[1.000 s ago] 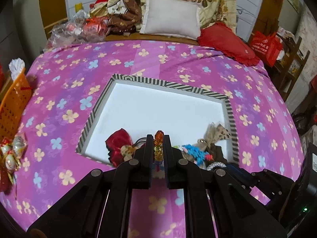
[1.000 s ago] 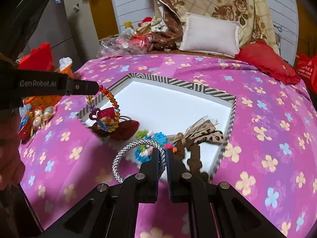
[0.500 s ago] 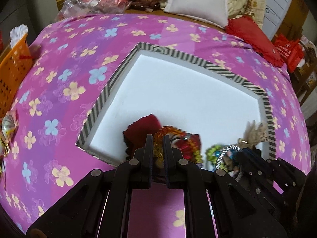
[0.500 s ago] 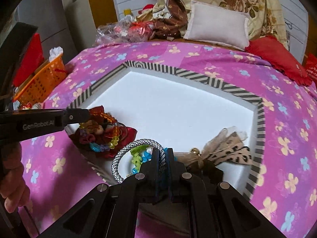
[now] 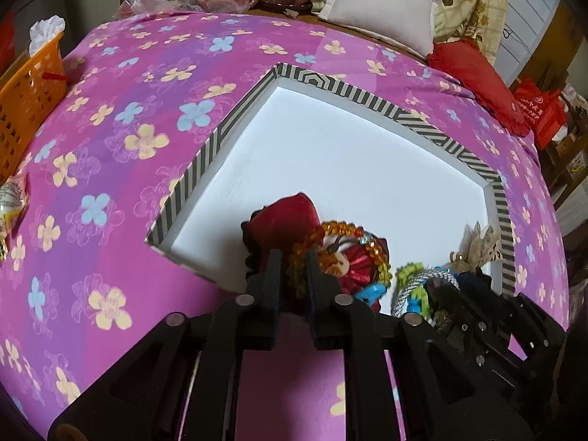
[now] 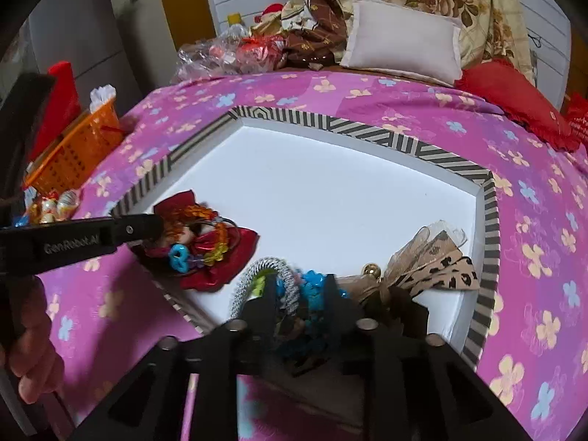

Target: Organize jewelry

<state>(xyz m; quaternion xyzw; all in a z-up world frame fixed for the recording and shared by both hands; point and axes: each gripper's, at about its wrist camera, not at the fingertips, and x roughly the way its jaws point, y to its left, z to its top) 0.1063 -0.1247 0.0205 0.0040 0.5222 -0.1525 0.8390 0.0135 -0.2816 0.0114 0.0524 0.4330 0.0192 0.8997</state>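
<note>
Our left tool (image 5: 292, 257) hangs low over the near-left corner of the striped tray (image 5: 433, 126), its jaws opening around the amber bead bracelet (image 5: 341, 228). The beads sit between the fingers but already rest on the red fabric bow (image 5: 290, 209) below, so we judge this a release rather than a grip: the bracelet is being let down onto the pile so it lands flat instead of dropping.

Our right tool (image 6: 299, 286) is doing the same near the tray's front edge. Its jaws are opening, and the silver mesh bangle (image 6: 264, 264) leans against the left finger, propped over the blue and green bead pieces (image 6: 312, 283). We cannot tell whether a pad still presses on it; it looks freed and is probably settling.

Both pieces are lowered inside the tray because it is the collecting place for the jewelry. Beside the bangle lies the leopard-print bow (image 6: 437, 268) with a small gold bell (image 6: 371, 270), touching the tray's right wall. The far half of the tray is bare white.

The tray lies on the bed's pink flowered cover (image 5: 128, 139). An orange basket (image 5: 25, 99) stands off the left edge, and a white pillow (image 6: 402, 36) rests at the head.
</note>
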